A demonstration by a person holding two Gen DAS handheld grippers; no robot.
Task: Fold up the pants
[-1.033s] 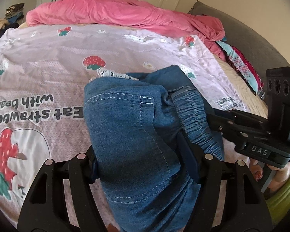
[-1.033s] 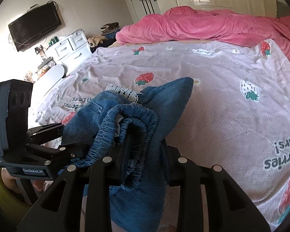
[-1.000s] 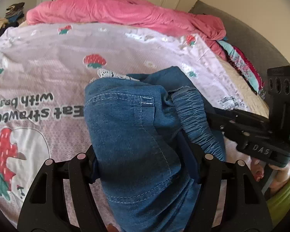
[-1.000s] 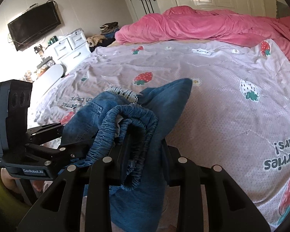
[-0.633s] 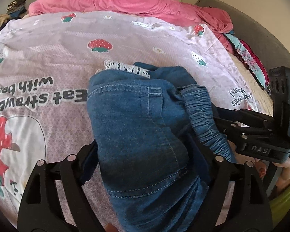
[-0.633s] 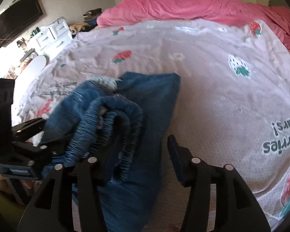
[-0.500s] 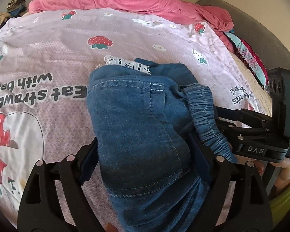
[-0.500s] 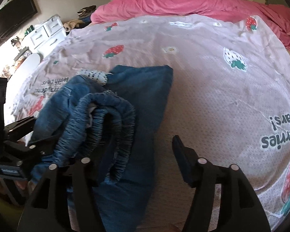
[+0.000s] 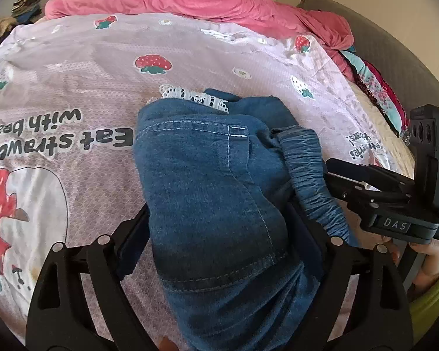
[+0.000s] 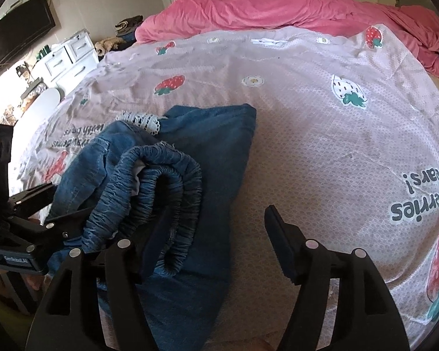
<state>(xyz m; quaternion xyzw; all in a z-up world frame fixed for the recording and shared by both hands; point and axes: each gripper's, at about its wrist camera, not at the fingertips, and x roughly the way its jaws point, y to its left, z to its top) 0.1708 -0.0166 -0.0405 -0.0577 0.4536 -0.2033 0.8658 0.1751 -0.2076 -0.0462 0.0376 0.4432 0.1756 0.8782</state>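
The blue denim pants [image 9: 207,193] lie folded in a thick bundle on the lilac strawberry bedspread, with a white lace hem [image 9: 193,98] at the far end and the elastic waistband [image 10: 161,187] looped on the side. My left gripper [image 9: 219,234] has its jaws spread wide on either side of the bundle, which lies between them. My right gripper [image 10: 216,228] is open; its left finger [image 10: 155,234] rests against the waistband, its right finger [image 10: 281,239] stands over bare bedspread. The right gripper body [image 9: 395,196] shows in the left wrist view.
A crumpled pink duvet [image 10: 292,8] lies across the far side of the bed. Patterned clothes [image 9: 374,84] lie at the right edge by a grey headboard. White drawers [image 10: 70,55] and a wall TV [image 10: 17,32] stand off to the left.
Both grippers opened: the right let go of the waistband and its jaws spread, and the left jaws widened around the bundle. The pants settled onto the bedspread.
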